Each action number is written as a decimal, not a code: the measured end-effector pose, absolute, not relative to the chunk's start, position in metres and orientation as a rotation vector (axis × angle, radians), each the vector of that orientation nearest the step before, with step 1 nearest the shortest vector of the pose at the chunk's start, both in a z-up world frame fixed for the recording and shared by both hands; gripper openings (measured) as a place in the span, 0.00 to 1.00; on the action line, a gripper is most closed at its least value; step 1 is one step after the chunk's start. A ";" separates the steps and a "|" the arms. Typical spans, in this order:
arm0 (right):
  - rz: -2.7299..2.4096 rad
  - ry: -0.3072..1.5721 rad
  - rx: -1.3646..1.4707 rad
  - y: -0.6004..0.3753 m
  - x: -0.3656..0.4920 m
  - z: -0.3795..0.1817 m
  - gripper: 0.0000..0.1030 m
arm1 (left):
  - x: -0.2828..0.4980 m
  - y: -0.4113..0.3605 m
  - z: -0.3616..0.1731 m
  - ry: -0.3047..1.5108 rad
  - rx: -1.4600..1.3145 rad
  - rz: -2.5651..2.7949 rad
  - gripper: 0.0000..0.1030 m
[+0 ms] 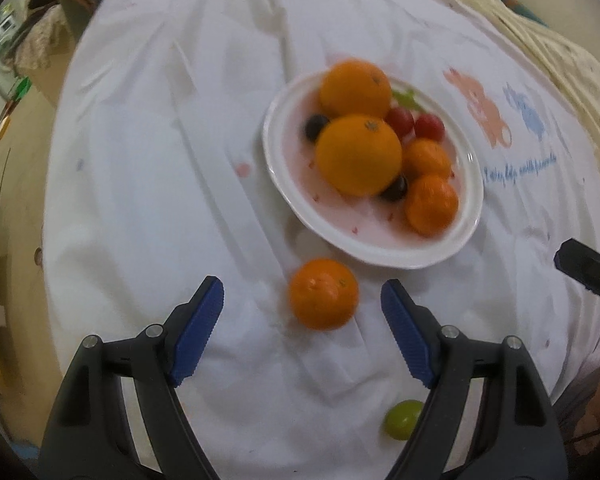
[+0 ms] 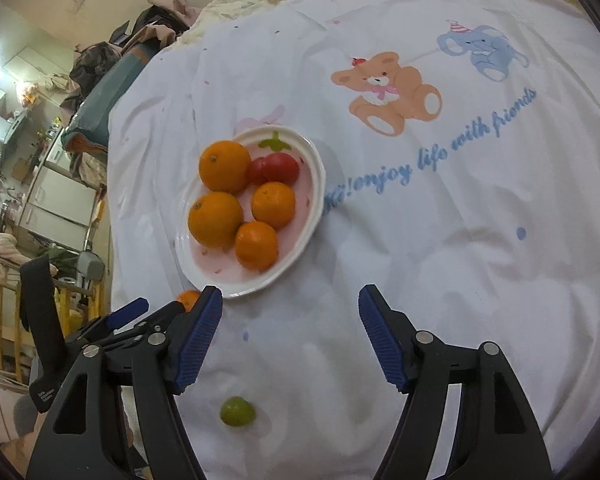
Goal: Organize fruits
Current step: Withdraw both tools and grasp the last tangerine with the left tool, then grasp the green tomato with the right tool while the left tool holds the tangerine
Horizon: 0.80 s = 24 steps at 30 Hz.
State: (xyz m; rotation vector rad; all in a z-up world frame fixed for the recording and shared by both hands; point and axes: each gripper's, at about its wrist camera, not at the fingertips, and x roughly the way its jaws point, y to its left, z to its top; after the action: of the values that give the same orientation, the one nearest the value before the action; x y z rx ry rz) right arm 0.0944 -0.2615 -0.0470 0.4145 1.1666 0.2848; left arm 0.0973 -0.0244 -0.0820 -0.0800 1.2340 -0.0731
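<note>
Hovering over the white sheet [image 1: 140,160], we hold the left gripper [image 1: 302,300] spread wide, a loose mandarin [image 1: 323,294] lying between its blue pads, untouched. Just beyond sits the plate [image 1: 284,184] of oranges, mandarins and tomatoes. Our right gripper [image 2: 290,306] is spread and empty; a green grape [image 2: 237,411] lies near it.

2 steep claw-mounted views sharing plate [image 1: 374,258]
</note>
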 end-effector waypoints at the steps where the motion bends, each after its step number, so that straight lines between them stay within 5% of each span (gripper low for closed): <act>1: 0.280 1.171 0.409 -0.262 0.093 -0.048 0.71 | 0.097 -0.028 -0.085 1.239 -0.070 -0.080 0.75; 4: 0.278 1.171 0.386 -0.264 0.092 -0.047 0.71 | 0.099 -0.039 -0.090 1.250 -0.041 -0.110 0.72; 12: 0.295 1.153 0.351 -0.263 0.091 -0.042 0.71 | 0.106 -0.052 -0.103 1.280 0.060 -0.096 0.38; 24: 0.355 1.144 0.309 -0.246 0.086 -0.033 0.71 | 0.092 -0.028 -0.065 1.274 -0.038 -0.087 0.37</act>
State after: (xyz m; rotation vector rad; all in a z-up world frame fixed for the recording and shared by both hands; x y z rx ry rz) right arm 0.0856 -0.2464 -0.0329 0.3091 1.1440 0.3553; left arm 0.0923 -0.0281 -0.0646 -0.0380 1.2738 -0.0866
